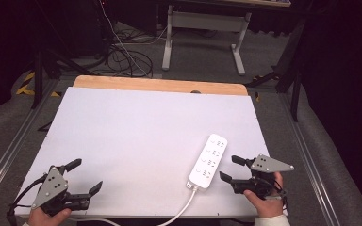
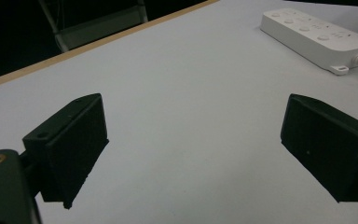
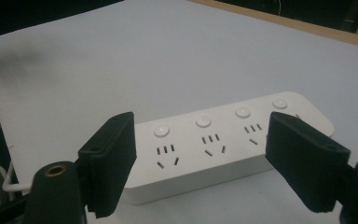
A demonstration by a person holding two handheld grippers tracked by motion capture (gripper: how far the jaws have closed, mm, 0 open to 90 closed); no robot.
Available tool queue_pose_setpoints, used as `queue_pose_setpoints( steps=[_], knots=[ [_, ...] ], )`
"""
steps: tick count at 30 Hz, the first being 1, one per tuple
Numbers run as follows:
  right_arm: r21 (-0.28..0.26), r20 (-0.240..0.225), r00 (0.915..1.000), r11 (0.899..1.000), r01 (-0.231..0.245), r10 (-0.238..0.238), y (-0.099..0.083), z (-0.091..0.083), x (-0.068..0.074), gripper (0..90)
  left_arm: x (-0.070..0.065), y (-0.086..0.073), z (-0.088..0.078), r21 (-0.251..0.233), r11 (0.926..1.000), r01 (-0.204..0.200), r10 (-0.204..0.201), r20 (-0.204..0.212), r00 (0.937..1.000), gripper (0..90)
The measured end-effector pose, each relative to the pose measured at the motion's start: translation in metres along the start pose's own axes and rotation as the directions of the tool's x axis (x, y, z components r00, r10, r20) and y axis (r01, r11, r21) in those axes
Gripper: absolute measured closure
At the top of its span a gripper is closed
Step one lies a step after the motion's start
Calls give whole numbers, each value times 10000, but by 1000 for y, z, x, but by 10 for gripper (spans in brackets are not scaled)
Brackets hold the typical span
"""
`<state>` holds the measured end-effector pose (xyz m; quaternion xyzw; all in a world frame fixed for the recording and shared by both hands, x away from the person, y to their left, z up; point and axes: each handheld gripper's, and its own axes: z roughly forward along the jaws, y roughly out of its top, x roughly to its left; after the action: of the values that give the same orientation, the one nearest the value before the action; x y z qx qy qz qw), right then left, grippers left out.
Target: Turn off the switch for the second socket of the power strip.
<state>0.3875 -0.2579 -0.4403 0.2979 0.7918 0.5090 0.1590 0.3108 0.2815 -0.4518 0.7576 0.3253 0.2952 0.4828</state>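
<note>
High view: I hold my left gripper [image 1: 81,175] over the near left corner of the white table [image 1: 136,127], jaws spread wide with nothing between them, my left hand [image 1: 47,217] at the table's front edge. My right gripper [image 1: 230,168] sits at the near right, also spread wide and empty, gripped in my right hand [image 1: 266,197]. The white power strip [image 1: 208,161] lies flat on the table just beside my right gripper's jaws, running diagonally away from me, and its white cord [image 1: 181,209] leaves its near end and curves off the front edge.

In the right gripper view, my two black jaws stand well apart and the power strip [image 3: 223,140] lies across the gap just beyond them, its sockets and round buttons facing up; I cannot tell whether either jaw touches it.

In the left gripper view, my jaws frame bare table [image 2: 191,107], with the power strip [image 2: 314,37] well apart at the upper right
</note>
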Motion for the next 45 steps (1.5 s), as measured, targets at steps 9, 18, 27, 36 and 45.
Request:
queue_pose_setpoints(
  steps=[9, 18, 27, 36, 45],
  knots=[
    [318, -210, 9997, 9994, 110, -103, -23, 5, -6, 193, 3, 0, -3, -15, 10000, 23, -23, -133, 9999, 81],
    [735, -308, 9993, 9971, -187, 210, -41, 10, -6, 177, 5, -2, -3, 233, 9997, 78, -75, -131, 9999, 81],
    [931, -414, 9989, 9955, -188, 227, -48, 11, -3, 177, 4, -3, -1, 401, 9992, 77, -73, -96, 9999, 81],
    [795, -133, 9997, 9966, 235, -226, -41, 11, 1, 177, 3, -3, 1, 439, 9990, -92, 98, -139, 9999, 81],
    [744, -57, 9995, 9968, 302, -299, -37, 11, 6, 178, 6, -4, 2, 524, 9984, 207, -202, -103, 9997, 81]
  ],
)
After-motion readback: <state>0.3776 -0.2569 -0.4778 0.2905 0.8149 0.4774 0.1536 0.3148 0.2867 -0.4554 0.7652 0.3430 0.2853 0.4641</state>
